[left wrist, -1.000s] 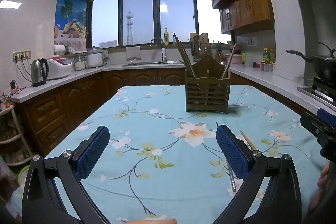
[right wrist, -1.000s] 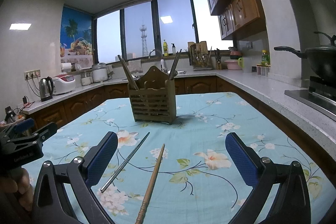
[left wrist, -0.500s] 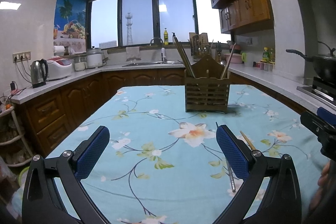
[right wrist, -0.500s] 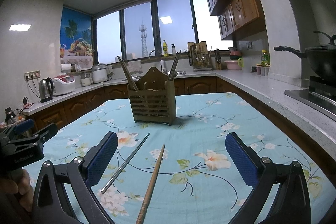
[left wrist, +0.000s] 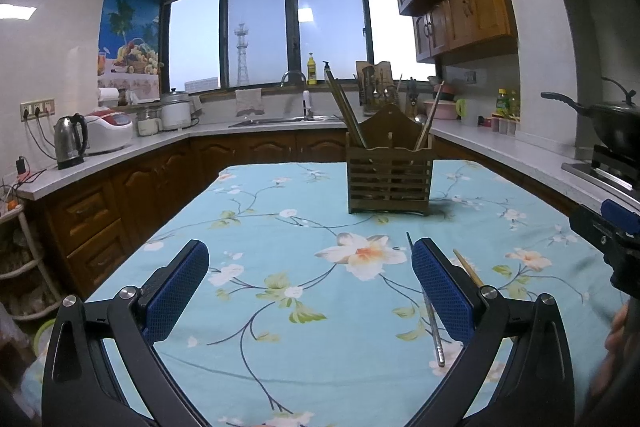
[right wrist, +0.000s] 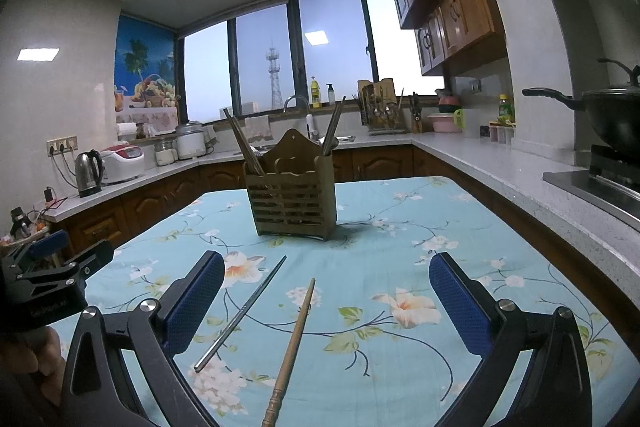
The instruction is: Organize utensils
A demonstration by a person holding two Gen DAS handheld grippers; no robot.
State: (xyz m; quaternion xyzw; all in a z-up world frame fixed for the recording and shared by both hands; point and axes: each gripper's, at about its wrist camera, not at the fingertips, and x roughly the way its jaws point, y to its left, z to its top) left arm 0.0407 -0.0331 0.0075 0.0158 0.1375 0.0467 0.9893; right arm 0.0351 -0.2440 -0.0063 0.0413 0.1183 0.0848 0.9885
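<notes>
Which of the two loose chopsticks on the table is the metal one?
Start at the wooden holder standing on the flowered tablecloth. In front of it, two chopsticks lie between the right gripper fingers. The metal chopstick is the left one: thin, silver and straight, unlike the brown wooden chopstick.

Black frames, blue textured fingers [right wrist: 456, 311]

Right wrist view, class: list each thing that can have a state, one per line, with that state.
Right gripper: open, empty.
Left gripper: open, empty.
Silver metal chopstick: lying flat on the floral tablecloth, loose.
Brown wooden chopstick: lying flat, apart from the metal one.
Slatted wooden utensil holder: upright, chopsticks standing in both ends.
Black wok: lidded, on the stove.
</notes>
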